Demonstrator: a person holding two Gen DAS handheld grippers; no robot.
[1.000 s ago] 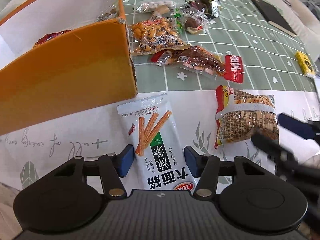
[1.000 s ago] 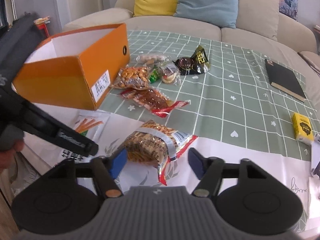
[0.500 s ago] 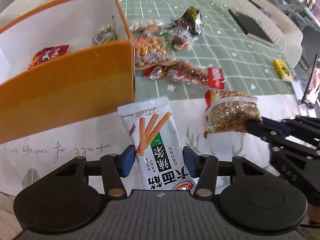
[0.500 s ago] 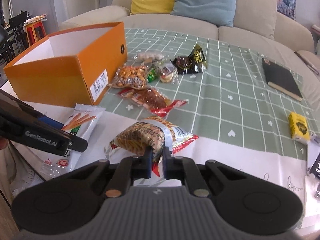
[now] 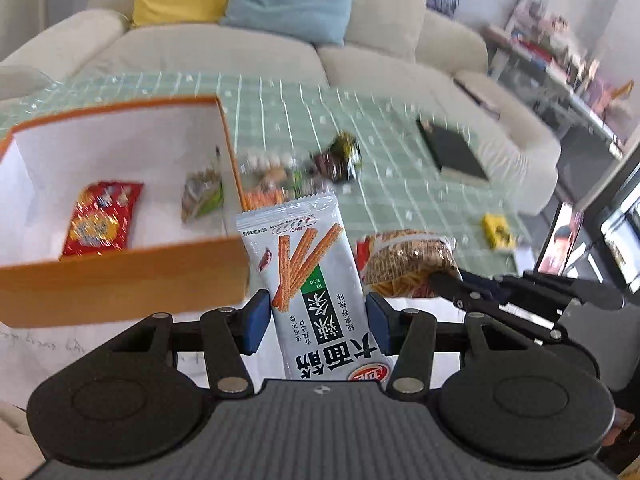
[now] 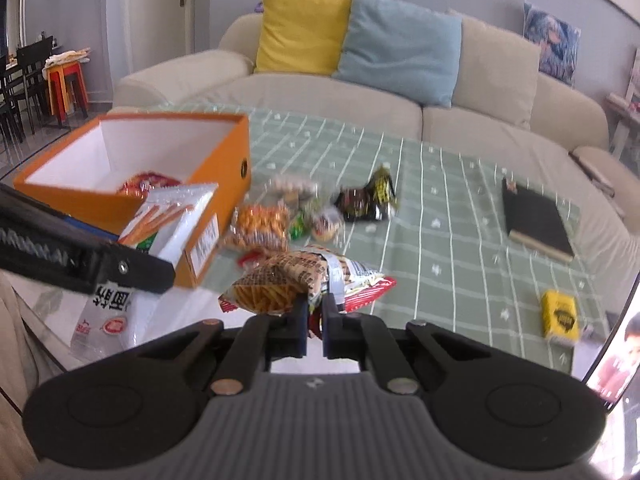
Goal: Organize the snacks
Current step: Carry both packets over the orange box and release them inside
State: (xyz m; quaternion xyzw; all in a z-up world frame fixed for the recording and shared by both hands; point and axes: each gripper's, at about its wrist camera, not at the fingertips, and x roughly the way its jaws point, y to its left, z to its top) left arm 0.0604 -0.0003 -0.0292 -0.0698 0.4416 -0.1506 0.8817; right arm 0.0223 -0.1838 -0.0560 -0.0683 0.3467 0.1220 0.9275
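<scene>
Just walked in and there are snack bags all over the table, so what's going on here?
A person with a gripper in each hand is sorting snacks into the orange box. The left gripper holds a white packet of spicy sticks lifted beside the box, and the right gripper pinches the edge of a noodle snack bag. A red packet already lies in the box; several other snacks wait on the green tablecloth.

We look forward and down from each wrist, close above the table's near edge, toward the sofa (image 6: 360,96). Both views share the orange box (image 5: 120,276) (image 6: 224,152), left of centre.
</scene>
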